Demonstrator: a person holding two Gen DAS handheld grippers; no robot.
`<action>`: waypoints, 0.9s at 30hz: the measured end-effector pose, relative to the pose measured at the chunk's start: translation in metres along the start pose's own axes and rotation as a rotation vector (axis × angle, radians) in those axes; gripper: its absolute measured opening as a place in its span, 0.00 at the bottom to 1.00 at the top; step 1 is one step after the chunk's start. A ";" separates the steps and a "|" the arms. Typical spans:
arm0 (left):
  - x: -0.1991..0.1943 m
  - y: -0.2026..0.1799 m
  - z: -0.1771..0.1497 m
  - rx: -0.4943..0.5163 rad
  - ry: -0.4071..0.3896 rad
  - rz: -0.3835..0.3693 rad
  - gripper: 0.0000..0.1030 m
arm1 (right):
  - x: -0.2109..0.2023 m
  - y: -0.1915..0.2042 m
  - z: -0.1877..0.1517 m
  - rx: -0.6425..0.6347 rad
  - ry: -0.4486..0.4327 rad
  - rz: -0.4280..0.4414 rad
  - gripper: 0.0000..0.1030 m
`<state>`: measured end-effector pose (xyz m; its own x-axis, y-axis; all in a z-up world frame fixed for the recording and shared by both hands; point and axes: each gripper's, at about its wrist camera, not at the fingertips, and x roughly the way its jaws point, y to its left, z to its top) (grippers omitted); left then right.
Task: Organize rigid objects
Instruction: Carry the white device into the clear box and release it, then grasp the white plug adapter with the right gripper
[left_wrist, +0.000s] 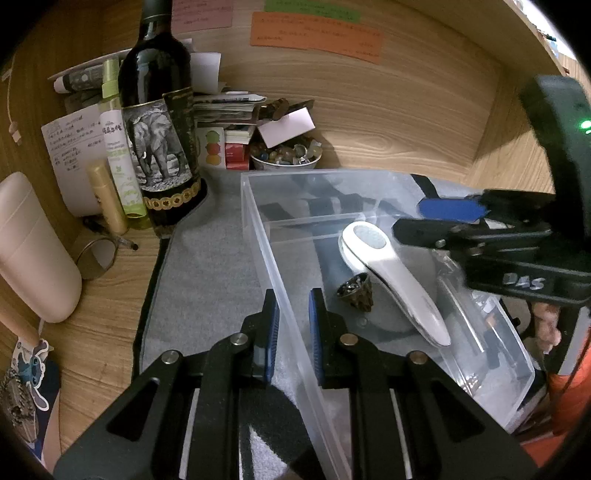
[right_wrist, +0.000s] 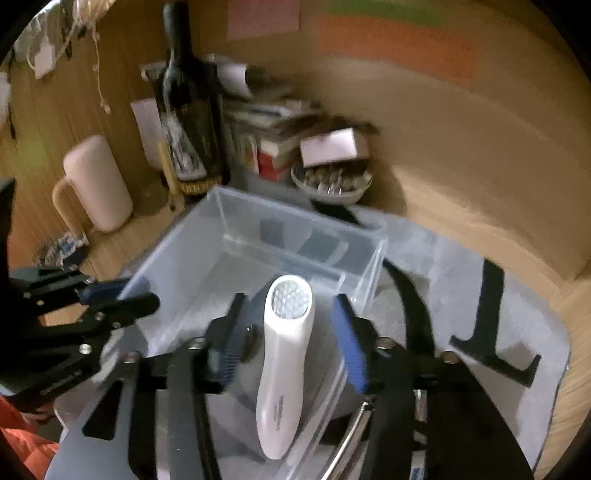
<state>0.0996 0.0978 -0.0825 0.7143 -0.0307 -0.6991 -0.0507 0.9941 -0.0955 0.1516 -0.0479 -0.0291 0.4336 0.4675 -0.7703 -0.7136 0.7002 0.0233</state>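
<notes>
A clear plastic box (left_wrist: 258, 221) stands on a grey mat (left_wrist: 207, 277). My left gripper (left_wrist: 294, 314) is shut on the box's near left wall, one pad outside and one inside. Inside the box lie a white handheld device (left_wrist: 388, 273), a small dark metal cup (left_wrist: 356, 293) and a thin metal piece (left_wrist: 461, 310). In the right wrist view my right gripper (right_wrist: 290, 332) hangs over the box (right_wrist: 295, 236), open, with the white device (right_wrist: 286, 343) lying between its fingers and a gap on each side. The dark cup (right_wrist: 253, 338) sits just left of the device.
At the back left stand a dark wine bottle (left_wrist: 159, 122), a green spray bottle (left_wrist: 118, 147) and a pink container (left_wrist: 33, 251). A bowl of trinkets (left_wrist: 286, 155) and stacked papers sit behind the box. Black L-shaped pieces (right_wrist: 491, 332) lie on the mat at right.
</notes>
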 end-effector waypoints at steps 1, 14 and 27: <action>0.000 0.000 0.000 0.000 0.000 -0.001 0.15 | -0.005 -0.001 0.000 -0.002 -0.016 -0.007 0.50; 0.001 -0.001 0.000 0.005 0.001 0.007 0.15 | -0.058 -0.034 -0.012 0.044 -0.107 -0.173 0.56; 0.001 -0.002 -0.001 0.005 0.004 0.017 0.15 | -0.054 -0.088 -0.077 0.226 0.050 -0.258 0.57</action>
<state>0.0995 0.0954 -0.0836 0.7103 -0.0138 -0.7038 -0.0593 0.9951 -0.0794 0.1487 -0.1764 -0.0385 0.5525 0.2359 -0.7994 -0.4415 0.8963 -0.0406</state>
